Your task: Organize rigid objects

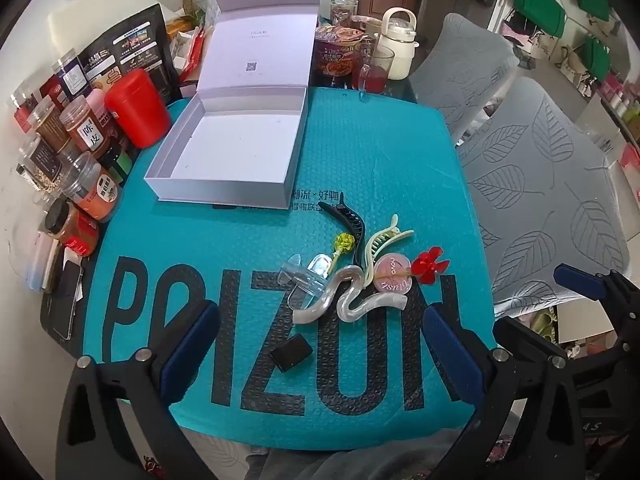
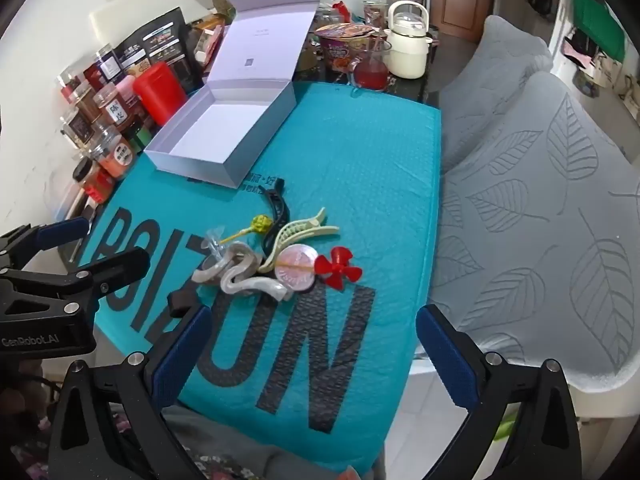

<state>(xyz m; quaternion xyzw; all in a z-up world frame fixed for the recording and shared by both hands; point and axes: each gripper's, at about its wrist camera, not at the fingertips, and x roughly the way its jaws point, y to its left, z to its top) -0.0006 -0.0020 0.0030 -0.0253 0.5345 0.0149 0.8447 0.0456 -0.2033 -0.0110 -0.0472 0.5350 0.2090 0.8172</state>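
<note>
A pile of small items lies mid-mat: a black hair claw, a cream hair claw, a pearly wavy clip, a pink round compact, a red flower pin, a yellow-headed stick, clear plastic pieces and a small black block. An open white box with raised lid stands behind them, empty. My left gripper is open, just short of the pile. My right gripper is open, nearer than the pile and right of it.
A teal bubble mailer covers the table. Spice jars and a red canister line the left edge. Noodle cup, glass of red drink and cream kettle stand at the back. Grey cushioned chairs are right.
</note>
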